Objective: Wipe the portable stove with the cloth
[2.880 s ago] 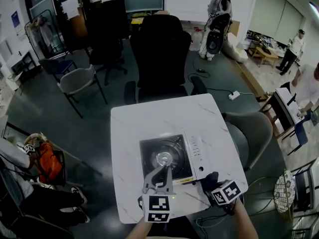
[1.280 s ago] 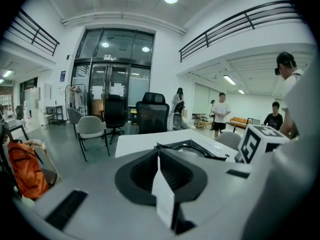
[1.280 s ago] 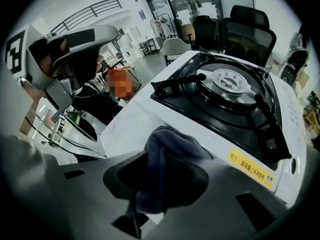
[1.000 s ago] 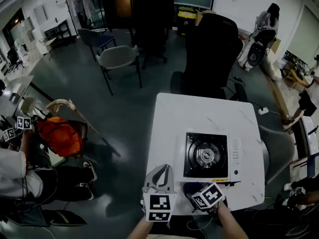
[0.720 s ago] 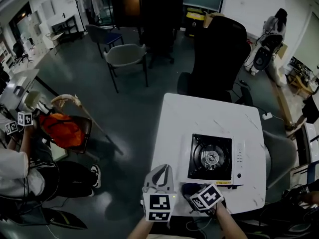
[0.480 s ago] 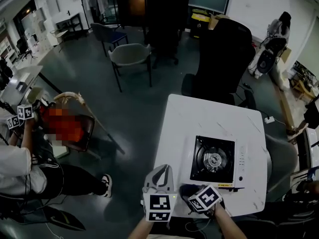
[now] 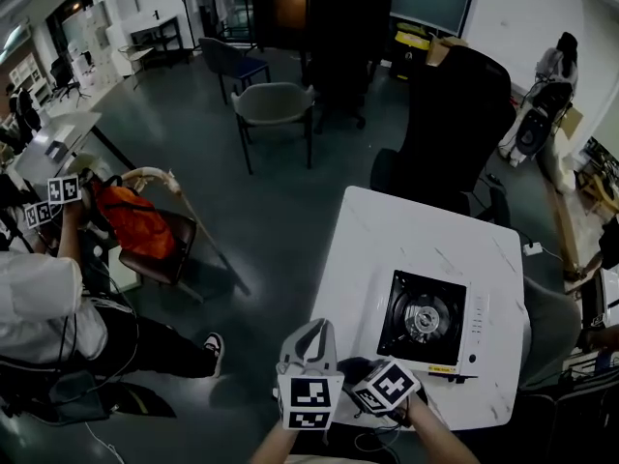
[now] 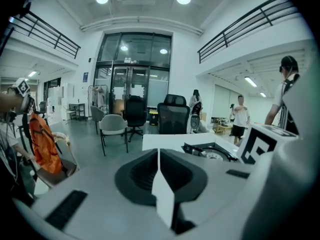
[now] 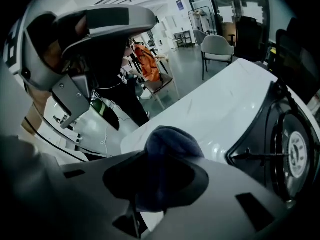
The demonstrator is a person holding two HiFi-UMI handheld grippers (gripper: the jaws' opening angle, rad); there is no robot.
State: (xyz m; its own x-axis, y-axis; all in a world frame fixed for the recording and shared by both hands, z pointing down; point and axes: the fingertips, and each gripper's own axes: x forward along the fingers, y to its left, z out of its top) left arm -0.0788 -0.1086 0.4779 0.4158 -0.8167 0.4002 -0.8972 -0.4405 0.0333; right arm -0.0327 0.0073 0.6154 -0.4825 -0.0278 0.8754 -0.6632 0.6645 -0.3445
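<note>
The portable stove [image 7: 430, 322] is white with a black burner top and sits on the white table [image 7: 387, 249] at the right of the head view. My right gripper [image 7: 358, 372] is at the table's near left corner, left of the stove, shut on a dark blue cloth [image 9: 169, 146] that bulges out of its jaws. The stove's black top [image 9: 287, 149] lies just to the right of the cloth. My left gripper [image 7: 309, 329] hangs beside the table's near left corner, jaws shut and nothing between them [image 8: 159, 156]. The stove [image 8: 210, 151] shows to its right.
A black office chair [image 7: 455, 124] stands at the table's far side. A grey chair [image 7: 276, 109] is further back on the dark floor. A seated person [image 7: 48, 307] holding grippers, beside an orange bag [image 7: 135, 222] on a chair, is at the left.
The head view has swung left, so the table and stove now sit further right. The left gripper, over the stove's front earlier, is now off the table's left corner. The right still holds the cloth.
</note>
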